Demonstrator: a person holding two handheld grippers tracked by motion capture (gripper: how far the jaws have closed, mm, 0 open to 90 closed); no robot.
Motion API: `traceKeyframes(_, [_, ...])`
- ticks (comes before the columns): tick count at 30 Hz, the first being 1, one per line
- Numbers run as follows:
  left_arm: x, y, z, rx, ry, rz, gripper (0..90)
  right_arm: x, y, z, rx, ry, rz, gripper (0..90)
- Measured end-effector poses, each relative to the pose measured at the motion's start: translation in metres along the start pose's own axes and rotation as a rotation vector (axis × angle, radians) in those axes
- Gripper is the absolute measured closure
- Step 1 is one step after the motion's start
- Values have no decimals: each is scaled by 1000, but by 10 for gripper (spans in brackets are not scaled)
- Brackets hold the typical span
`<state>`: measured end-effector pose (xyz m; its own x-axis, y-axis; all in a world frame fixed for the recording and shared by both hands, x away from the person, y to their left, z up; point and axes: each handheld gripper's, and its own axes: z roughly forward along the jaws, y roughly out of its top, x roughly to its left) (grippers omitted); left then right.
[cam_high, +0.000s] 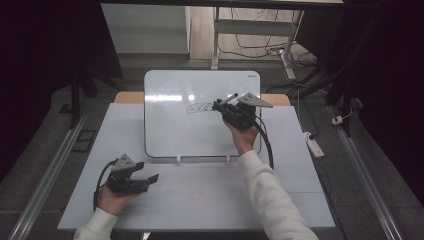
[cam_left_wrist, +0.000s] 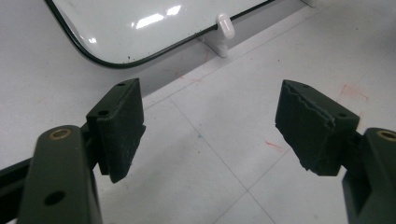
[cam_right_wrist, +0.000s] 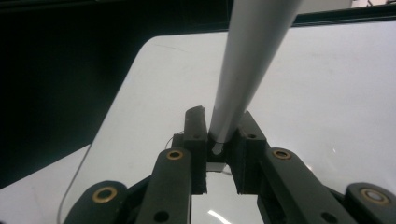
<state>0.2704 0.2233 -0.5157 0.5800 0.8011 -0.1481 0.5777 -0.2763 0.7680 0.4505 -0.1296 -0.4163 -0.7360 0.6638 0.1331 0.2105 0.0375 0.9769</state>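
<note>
Right now I am holding the marker (cam_right_wrist: 243, 70) in my right hand-held gripper (cam_high: 223, 107), its jaws clenched on the barrel near the lower end, so the pen is standing out long and pale toward twelve o'clock in the right gripper view. In the high view the marker is slanting up toward one o'clock from that hand-held gripper, over the right half of the whiteboard (cam_high: 170, 130), just beside the dark scribble (cam_high: 199, 107) at about nine o'clock of the tip. I am gripping it low, I judge, so the tip is staying steady against the board while the cap end is swinging free. The whiteboard is propped on two small white feet (cam_left_wrist: 225, 28) at the far half of the bench (cam_high: 200, 200), tilted toward me, which is keeping the writing face easy to reach. My left hand-held gripper (cam_high: 152, 178) is resting at seven o'clock on the bench, well apart from the board, jaws released wide with nothing between the pads (cam_left_wrist: 121, 133); I am keeping it out of the way until the board needs steadying.
</note>
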Motion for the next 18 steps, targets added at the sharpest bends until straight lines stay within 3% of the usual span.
traceKeyframes(5, [2,-1,1,5,7,-4,245,-1,2,18,6,-10,-9,782])
traceKeyframes(7, [3,-2,1,1,9,-11,246,1,4,36,3,-9,-25,783])
traceKeyframes(14, [6,-3,3,11,12,-8,250,14,-3,73,50,-18,-58,783])
traceKeyframes(16, [6,-3,3,11,11,-9,250,18,-6,76,55,0,-62,783])
traceKeyframes(18, [6,-3,3,10,13,-12,250,34,-13,86,89,54,-133,783])
